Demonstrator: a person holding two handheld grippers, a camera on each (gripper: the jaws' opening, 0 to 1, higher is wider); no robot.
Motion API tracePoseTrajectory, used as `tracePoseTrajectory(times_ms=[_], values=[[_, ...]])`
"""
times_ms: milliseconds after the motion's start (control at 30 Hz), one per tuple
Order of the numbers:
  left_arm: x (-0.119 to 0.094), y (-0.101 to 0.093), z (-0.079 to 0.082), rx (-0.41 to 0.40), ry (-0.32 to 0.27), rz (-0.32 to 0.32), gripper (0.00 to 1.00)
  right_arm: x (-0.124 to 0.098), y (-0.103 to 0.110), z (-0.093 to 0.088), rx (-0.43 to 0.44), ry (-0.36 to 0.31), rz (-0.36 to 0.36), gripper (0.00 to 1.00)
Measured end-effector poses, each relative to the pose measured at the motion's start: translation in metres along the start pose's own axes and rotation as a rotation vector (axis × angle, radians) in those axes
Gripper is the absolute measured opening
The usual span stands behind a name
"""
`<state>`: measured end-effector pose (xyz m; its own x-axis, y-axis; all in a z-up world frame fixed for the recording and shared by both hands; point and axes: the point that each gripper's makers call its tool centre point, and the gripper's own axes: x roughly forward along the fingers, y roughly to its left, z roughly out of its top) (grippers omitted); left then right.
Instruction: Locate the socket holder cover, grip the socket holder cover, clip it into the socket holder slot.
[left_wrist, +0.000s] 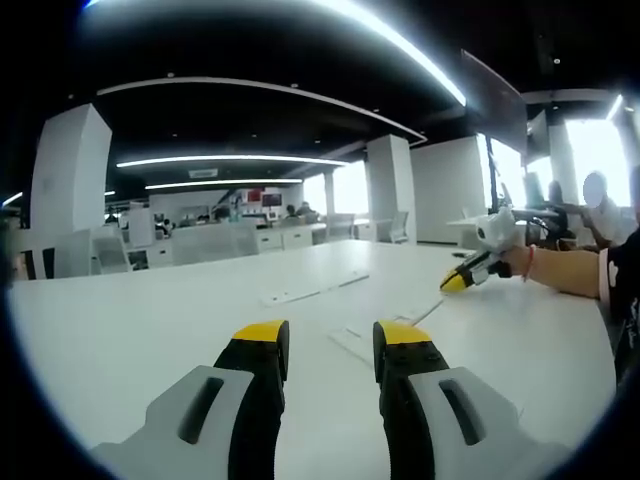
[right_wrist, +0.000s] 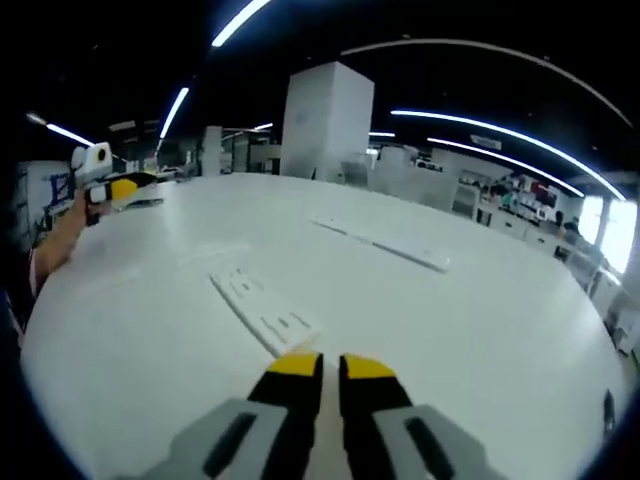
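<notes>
Two tools hover over the white table (right_wrist: 480, 330).

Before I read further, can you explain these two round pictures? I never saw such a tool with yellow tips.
A person holds one hand tool, a gripper, in each hand; no robot is here. Each picture comes from a camera riding on one gripper. The left gripper has its jaws apart and empty. The right gripper has its jaws nearly together, nothing clearly between them. Both hover over a large white table. On it lie a long white socket strip and a thin white cover strip.
</notes>
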<state>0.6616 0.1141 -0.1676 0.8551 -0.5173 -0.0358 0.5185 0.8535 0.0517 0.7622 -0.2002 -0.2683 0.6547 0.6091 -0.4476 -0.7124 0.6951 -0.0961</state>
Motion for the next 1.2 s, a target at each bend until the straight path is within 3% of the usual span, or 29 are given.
tracePoseTrajectory(times_ms=[1200], values=[[0.0011, -0.0024, -0.003, 0.0, 0.012, -0.008, 0.34, 0.0054, 0.0083, -0.0039, -0.062, 0.023, 0.019, 0.04]])
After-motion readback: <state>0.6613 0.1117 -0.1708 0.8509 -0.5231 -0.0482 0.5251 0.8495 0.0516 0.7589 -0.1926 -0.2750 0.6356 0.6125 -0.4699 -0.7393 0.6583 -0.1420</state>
